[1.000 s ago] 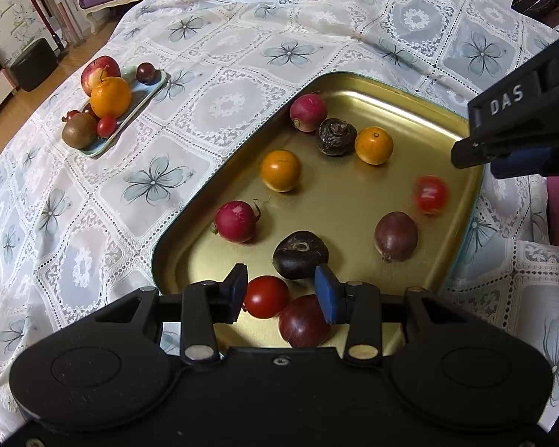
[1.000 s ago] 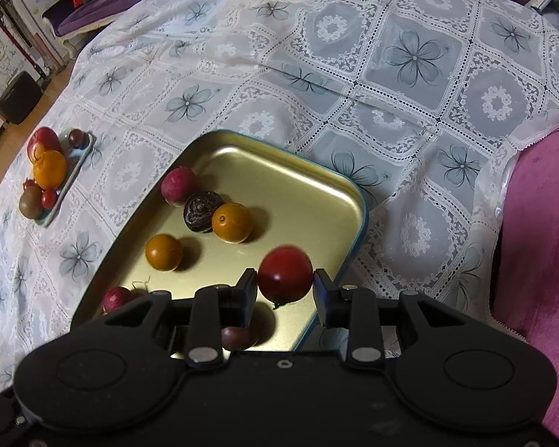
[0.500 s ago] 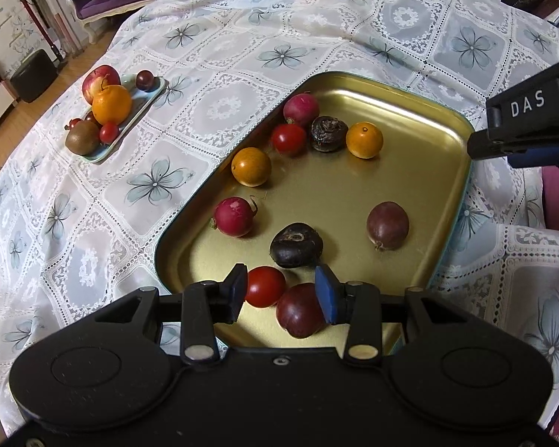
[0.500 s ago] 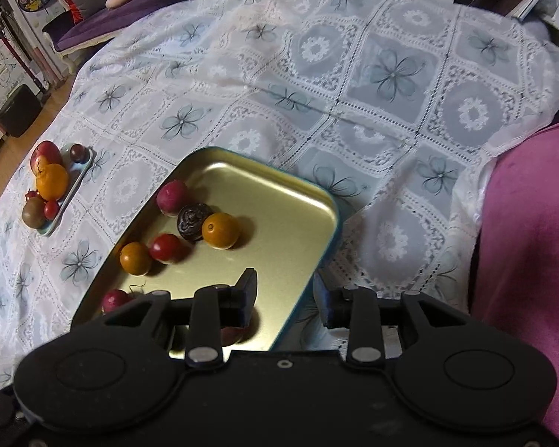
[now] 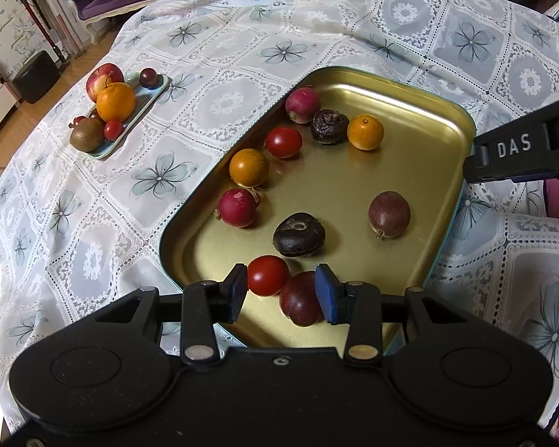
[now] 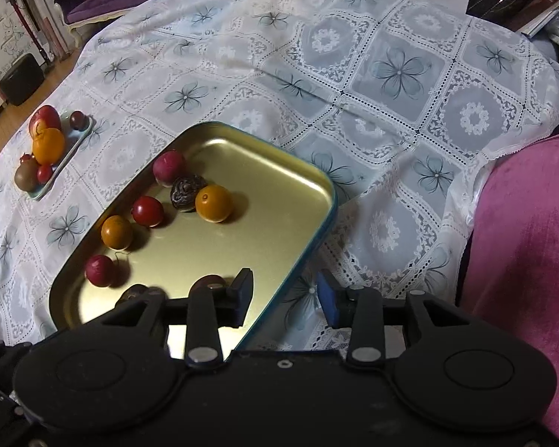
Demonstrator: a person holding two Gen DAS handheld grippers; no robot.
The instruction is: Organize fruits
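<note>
- Gold tray (image 5: 443,111) holds nine small fruits: five bunched along its left edge, four nearer its near edge.
- Small blue plate (image 5: 156,91) near the tablecloth's (image 5: 223,56) left edge still piled (apple, orange, kiwi, others) — so sorting looks partway.
- Left gripper (image 5: 281,292): jaws apart, hanging over the red tomato (image 5: 267,275) and dark plum (image 5: 301,298), gripping neither.
- Right gripper (image 6: 284,298): jaws apart, empty — over the tray's right edge.

In the right wrist view, the black gripper (image 6: 283,298) body hides the near corner of the gold metal tray (image 6: 290,171) and most of two dark round fruits (image 6: 138,294). The far small pale-blue plate (image 6: 81,135) holds overlapping fruit, some too small to identify.
</note>
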